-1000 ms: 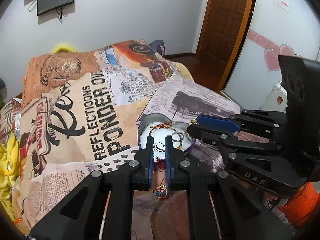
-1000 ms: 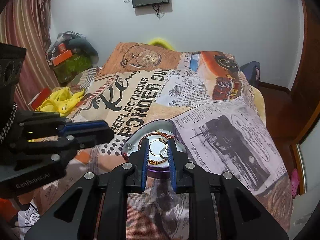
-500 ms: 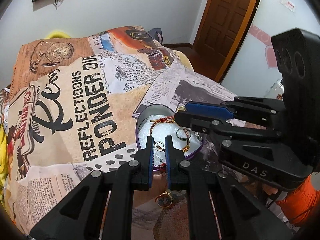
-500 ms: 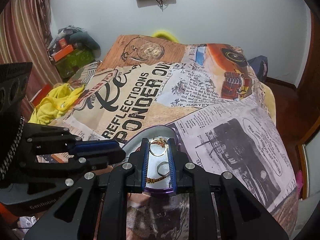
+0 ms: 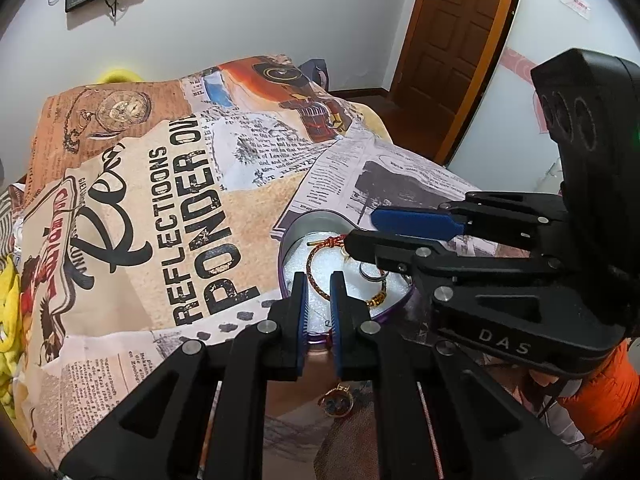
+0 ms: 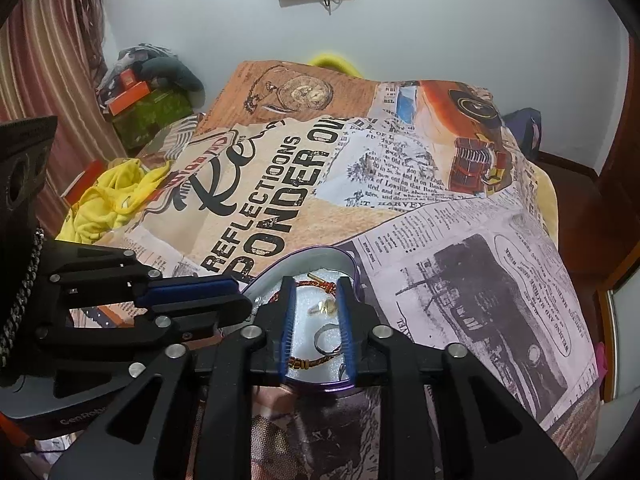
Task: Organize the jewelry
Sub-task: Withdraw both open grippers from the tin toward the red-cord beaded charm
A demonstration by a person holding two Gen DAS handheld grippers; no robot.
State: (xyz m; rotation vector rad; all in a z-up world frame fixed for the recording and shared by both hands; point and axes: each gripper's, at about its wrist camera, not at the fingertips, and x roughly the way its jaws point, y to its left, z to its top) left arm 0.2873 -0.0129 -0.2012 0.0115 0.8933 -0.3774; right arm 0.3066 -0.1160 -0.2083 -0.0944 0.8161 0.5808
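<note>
A shallow metal tin point(image 5: 316, 220) with a purple rim and a heart-like curve is lying on a bed under a soft printed blanket point(image 5: 160, 200) of newspaper and poster patterns. White foam is lining its floor, and on it are lying a braided red-and-gold cord bracelet point(image 5: 316, 276), a plain silver ring point(image 6: 326, 340) and a small gold ring point(image 6: 324, 307).

The left gripper point(image 5: 318, 296) is pointing down at the tin's 6 o'clock rim, its ribbed blue fingers point(image 5: 301, 312) standing narrow; a thin strand seems to be running between them, but I cannot tell whether it is being pinched. A round gold pendant point(image 5: 336, 400) is lying on the blanket below, outside the tin.

The right gripper point(image 6: 316, 328) is hovering over the tin's middle from 3 o'clock, its fingers opening, the silver ring lying loose between them, unpinched.

Open blanket is stretching toward 10 and 12 o'clock; the bed's edge is dropping off at 2 o'clock toward a wooden door point(image 5: 452, 40).
</note>
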